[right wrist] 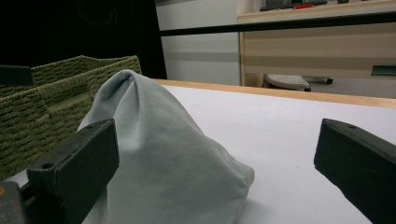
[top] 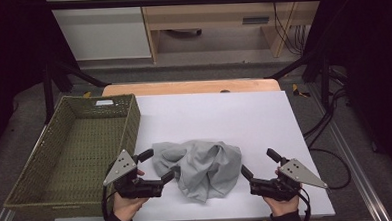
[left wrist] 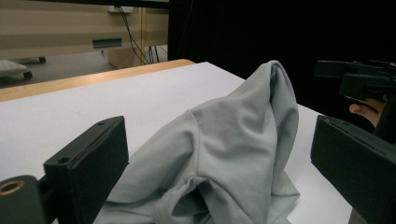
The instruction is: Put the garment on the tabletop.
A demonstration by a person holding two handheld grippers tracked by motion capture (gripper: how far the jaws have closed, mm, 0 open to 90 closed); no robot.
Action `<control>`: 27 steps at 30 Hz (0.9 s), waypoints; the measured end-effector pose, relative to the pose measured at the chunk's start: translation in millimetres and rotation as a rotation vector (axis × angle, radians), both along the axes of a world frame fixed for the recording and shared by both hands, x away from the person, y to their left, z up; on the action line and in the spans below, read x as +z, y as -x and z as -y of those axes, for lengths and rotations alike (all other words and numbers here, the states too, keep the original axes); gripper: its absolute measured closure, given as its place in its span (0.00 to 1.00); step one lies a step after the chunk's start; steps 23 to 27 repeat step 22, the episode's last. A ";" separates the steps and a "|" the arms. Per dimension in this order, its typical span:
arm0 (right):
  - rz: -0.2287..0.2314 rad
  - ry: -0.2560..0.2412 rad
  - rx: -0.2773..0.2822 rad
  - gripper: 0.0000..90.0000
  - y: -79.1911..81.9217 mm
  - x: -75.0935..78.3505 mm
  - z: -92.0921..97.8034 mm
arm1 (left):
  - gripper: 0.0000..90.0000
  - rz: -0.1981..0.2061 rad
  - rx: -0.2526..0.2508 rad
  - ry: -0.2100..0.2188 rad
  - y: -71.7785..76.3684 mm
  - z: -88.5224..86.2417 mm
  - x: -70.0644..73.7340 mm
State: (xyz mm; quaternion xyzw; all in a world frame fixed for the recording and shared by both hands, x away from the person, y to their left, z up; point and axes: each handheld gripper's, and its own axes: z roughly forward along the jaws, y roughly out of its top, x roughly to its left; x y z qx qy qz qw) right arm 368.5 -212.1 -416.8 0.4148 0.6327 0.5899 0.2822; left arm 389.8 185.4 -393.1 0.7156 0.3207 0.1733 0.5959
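A crumpled pale grey cloth [top: 201,166] lies bunched on the white tabletop [top: 224,119], near its front edge. My left gripper [top: 157,165] is open at the cloth's left side, its jaws spread around the cloth's edge. In the left gripper view the cloth [left wrist: 224,154] rises between the two jaws. My right gripper [top: 259,163] is open just right of the cloth, one jaw close to its edge. The cloth [right wrist: 159,154] heaps up in front of the left jaw in the right gripper view.
A green woven basket [top: 68,151] stands along the table's left side, seen also as the basket [right wrist: 42,112] behind the cloth. Bare white surface lies behind and right of the cloth. A wooden strip [top: 190,86] marks the far table edge. Cables [top: 330,134] hang off the right.
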 end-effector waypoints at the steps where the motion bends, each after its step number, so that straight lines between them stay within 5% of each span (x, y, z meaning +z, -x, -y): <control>1: 0.002 -0.001 0.002 0.00 0.1 -0.1 0.3 | 0.04 0.000 -0.002 -0.001 1.0 -0.7 -1.3; 27: 0.008 0.017 0.004 0.00 0.4 -2.1 1.5 | 0.03 0.028 0.082 -0.005 11.8 -20.2 -12.4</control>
